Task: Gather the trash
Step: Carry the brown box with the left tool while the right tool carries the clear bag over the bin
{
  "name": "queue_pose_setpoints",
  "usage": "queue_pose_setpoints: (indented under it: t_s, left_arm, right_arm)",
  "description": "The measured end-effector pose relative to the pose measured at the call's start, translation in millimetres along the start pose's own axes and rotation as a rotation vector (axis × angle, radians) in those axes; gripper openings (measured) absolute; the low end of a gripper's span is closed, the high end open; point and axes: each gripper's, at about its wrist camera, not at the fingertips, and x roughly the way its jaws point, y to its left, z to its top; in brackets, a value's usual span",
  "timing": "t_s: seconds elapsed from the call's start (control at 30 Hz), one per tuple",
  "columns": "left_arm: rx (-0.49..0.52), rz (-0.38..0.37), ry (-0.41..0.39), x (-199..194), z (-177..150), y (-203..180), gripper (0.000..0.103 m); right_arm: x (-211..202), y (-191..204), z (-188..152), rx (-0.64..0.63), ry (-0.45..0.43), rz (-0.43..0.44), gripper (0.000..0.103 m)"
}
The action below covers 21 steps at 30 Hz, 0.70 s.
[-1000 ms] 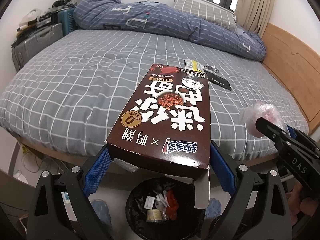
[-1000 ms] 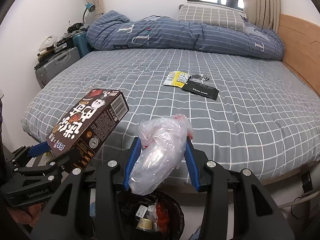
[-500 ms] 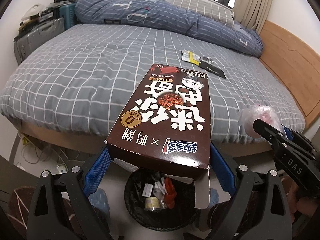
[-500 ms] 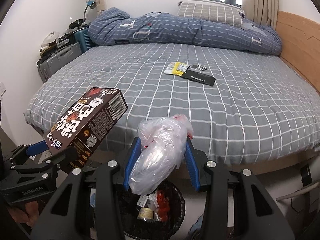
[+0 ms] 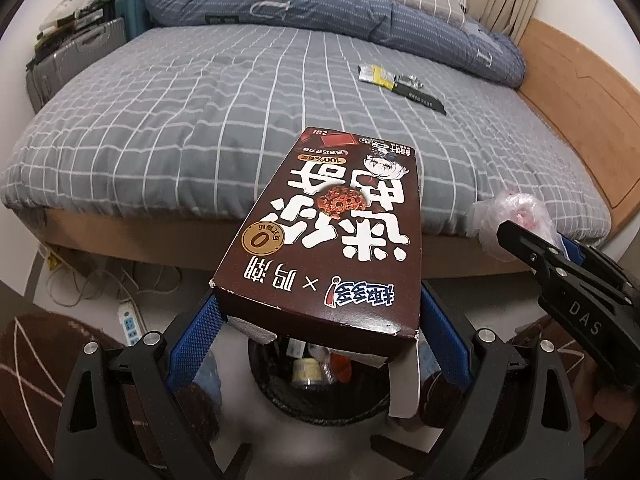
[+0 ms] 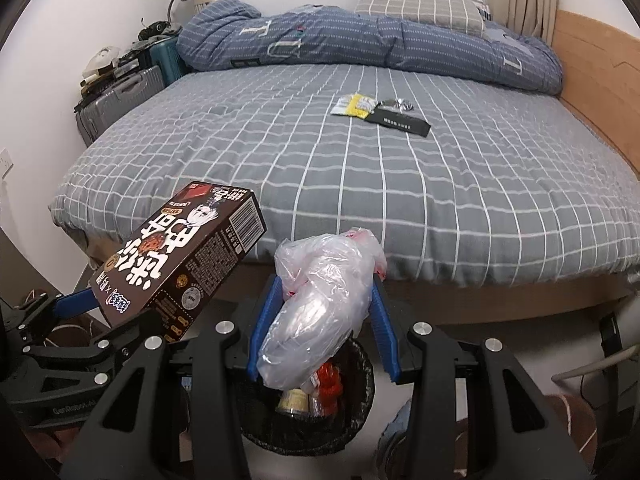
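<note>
- Nearest the lens in the right wrist view, the right gripper (image 6: 322, 332) is seen with its blue pads closed on a crumpled clear plastic bag (image 6: 320, 304); the bag bulges up and forward between the pads.
- Directly beneath that bag, a round black trash bin (image 6: 352, 424) is seen on the floor, already holding a few scraps (a small tin and red wrapping can be made out).
- In the left wrist view, the left gripper (image 5: 316, 332) is seen clamped on the near end of a brown snack box (image 5: 332, 240). The box's long axis is pointed away from the gripper toward the bed, with the far end raised.
- The torn-open near end of the box is held over the same bin (image 5: 280, 396), whose mouth is partly hidden by the box.
- Both pieces of trash are judged to lie above the bin opening, so the coming release is judged to turn on that vertical line-up: the bag hangs nearly over the middle, while the box reaches well past the rim toward the bed, and tipping its far end down may be needed.
- The two grippers are held close side by side, neither clearly nearer the bin.
- Farther off, a grey checked bed (image 6: 440, 200) is seen, with a yellow wrapper (image 6: 356, 105), a small silver wrapper (image 6: 396, 104) and a flat black packet (image 6: 400, 123) lying together on it, well apart from both grippers.
- At the far end, a rolled blue quilt (image 6: 360, 40) is seen.
</note>
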Motion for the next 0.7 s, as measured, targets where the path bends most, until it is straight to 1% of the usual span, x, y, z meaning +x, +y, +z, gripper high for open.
queue_pose_setpoints:
  t_s: [0.1, 0.3, 0.4, 0.47, 0.7]
  left_arm:
    - [-0.002, 0.003, 0.023, 1, -9, 1, 0.091]
    - [0.003, 0.017, 0.075, 13, -20, 5, 0.091]
    - [0.011, 0.028, 0.107, 26, -25, 7, 0.091]
    - [0.01, 0.019, 0.134, 35, -29, 7, 0.091]
    - [0.043, 0.019, 0.183, 60, -34, -6, 0.091]
  right_arm:
    - [5, -2, -7, 0.027, 0.037, 0.024, 0.042]
    - [15, -5, -13, 0.031, 0.066, 0.013, 0.042]
    - [24, -10, -18, 0.035, 0.088, 0.006, 0.042]
    - [29, -14, -22, 0.039, 0.101, -0.001, 0.042]
    - [41, -39, -34, 0.068, 0.136, -0.033, 0.042]
